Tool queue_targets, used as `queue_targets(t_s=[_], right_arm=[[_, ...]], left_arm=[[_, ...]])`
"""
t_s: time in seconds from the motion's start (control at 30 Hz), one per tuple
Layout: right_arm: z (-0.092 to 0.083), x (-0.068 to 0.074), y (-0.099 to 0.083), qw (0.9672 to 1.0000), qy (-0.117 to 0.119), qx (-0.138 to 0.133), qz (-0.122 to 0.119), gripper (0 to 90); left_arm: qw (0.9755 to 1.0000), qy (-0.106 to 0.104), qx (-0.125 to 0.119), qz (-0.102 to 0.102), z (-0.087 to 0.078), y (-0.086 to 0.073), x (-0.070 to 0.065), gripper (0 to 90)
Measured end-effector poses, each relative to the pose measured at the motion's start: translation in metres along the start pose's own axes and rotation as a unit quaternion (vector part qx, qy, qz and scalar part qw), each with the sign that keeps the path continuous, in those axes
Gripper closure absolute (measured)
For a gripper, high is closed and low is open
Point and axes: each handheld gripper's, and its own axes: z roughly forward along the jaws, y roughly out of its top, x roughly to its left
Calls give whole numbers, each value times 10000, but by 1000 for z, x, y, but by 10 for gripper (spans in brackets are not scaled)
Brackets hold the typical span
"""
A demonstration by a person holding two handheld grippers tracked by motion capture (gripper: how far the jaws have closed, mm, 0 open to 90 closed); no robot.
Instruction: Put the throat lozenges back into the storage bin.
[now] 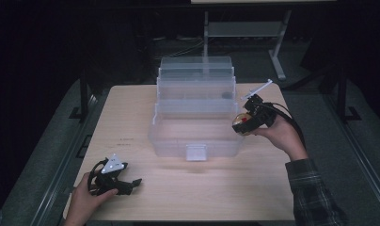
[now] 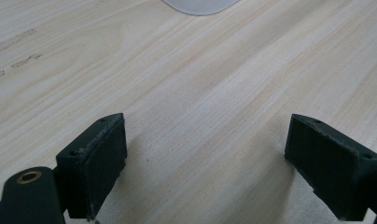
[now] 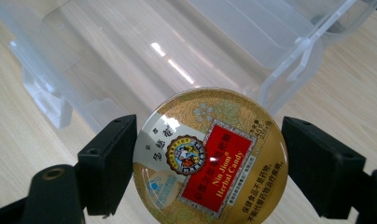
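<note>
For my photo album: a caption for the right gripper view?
Right claw gripping a round gold candy tin over a clear plastic organizer box.

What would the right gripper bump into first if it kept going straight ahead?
Probably the clear plastic box. The right gripper, shut on a round candy tin, points at the box's open bottom compartment, just ahead; the depth is hard to judge.

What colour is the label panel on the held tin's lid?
Red, with pale lettering, on the gold patterned candy tin; the right gripper view shows it best.
</note>
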Motion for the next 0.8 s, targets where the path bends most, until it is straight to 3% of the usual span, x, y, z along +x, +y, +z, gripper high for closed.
queue_targets(t_s=[0.8], right_arm=[[22,12,15,9997,157,155,-121,202]], left_arm=[[10000,-4,0,-11,0,0,0,119]])
